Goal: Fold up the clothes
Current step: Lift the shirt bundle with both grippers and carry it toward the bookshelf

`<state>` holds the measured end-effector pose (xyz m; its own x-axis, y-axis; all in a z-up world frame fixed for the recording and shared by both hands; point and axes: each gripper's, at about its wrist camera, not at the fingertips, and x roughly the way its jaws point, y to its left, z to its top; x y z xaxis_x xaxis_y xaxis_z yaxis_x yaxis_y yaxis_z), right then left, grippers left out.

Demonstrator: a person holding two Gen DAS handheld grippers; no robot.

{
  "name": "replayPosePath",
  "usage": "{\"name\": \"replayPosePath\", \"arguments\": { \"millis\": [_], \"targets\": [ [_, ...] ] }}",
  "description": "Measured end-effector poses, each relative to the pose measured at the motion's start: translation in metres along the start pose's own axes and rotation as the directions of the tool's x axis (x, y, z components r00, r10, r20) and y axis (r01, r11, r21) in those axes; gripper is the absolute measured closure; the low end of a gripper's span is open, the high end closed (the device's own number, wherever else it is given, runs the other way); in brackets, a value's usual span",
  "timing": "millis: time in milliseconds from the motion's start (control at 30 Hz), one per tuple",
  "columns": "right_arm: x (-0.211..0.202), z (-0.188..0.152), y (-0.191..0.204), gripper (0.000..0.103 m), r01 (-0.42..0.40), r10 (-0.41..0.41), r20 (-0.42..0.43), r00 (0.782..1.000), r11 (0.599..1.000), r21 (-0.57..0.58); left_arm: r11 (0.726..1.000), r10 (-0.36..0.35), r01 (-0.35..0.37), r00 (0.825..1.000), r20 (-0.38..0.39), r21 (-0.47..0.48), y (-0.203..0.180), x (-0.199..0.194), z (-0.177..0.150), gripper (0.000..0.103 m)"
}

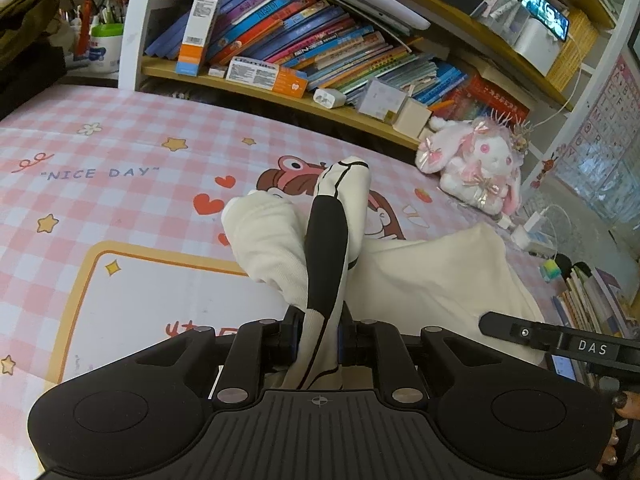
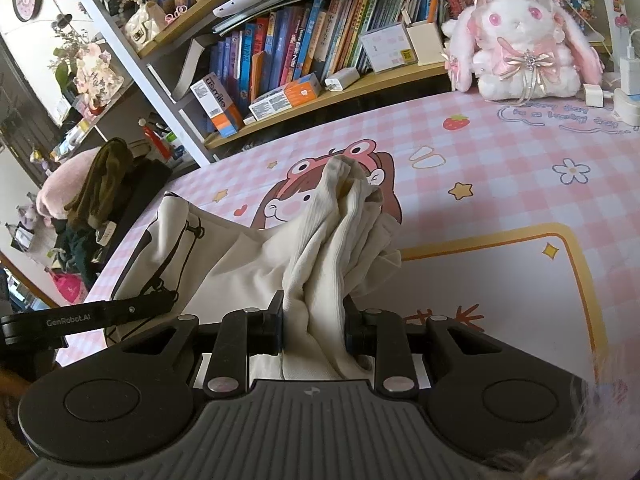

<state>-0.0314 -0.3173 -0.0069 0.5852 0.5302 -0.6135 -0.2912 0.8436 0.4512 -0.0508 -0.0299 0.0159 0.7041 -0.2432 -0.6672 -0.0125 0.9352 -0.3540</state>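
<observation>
A cream garment with black stripes [image 1: 432,276] lies bunched on the pink checked mat [image 1: 120,152]. My left gripper [image 1: 318,340] is shut on a striped cream-and-black part of it, which stands up between the fingers. In the right wrist view the same cream garment [image 2: 224,264] spreads to the left, and my right gripper [image 2: 314,330] is shut on a thick ribbed bunch of it [image 2: 340,224]. The other gripper's black finger shows at the edge of each view, the right one [image 1: 560,338] and the left one [image 2: 92,314].
A bookshelf [image 1: 320,40] full of books and boxes runs along the back of the mat. A pink and white plush rabbit [image 2: 520,36] sits at the back right beside chargers [image 2: 624,88]. A pile of dark clothes [image 2: 104,192] lies off the left edge.
</observation>
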Motion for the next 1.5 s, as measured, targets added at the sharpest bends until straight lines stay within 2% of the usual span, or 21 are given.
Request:
{"name": "replayPosePath", "arguments": {
  "millis": [367, 1000, 1233, 1500],
  "targets": [
    [0.015, 0.006, 0.019, 0.080, 0.029, -0.029, 0.008, 1.000, 1.000, 0.002, 0.999, -0.046, 0.046, 0.999, -0.002, -0.005, 0.030, 0.006, 0.019, 0.088],
    [0.088, 0.051, 0.095, 0.080, 0.100, -0.099, 0.072, 0.992, 0.995, -0.014, 0.986, -0.167, 0.167, 0.986, 0.004, 0.007, 0.124, 0.026, 0.108, 0.088],
    [0.120, 0.082, 0.100, 0.080, 0.100, -0.098, 0.089, 0.991, 0.995, -0.017, 0.981, -0.195, 0.194, 0.980, 0.030, 0.012, 0.142, 0.049, 0.143, 0.088],
    [0.160, 0.120, 0.084, 0.080, 0.096, -0.094, 0.086, 0.992, 0.995, -0.023, 0.975, -0.211, 0.213, 0.977, 0.042, -0.062, 0.159, 0.094, 0.178, 0.088]
  ]
}}
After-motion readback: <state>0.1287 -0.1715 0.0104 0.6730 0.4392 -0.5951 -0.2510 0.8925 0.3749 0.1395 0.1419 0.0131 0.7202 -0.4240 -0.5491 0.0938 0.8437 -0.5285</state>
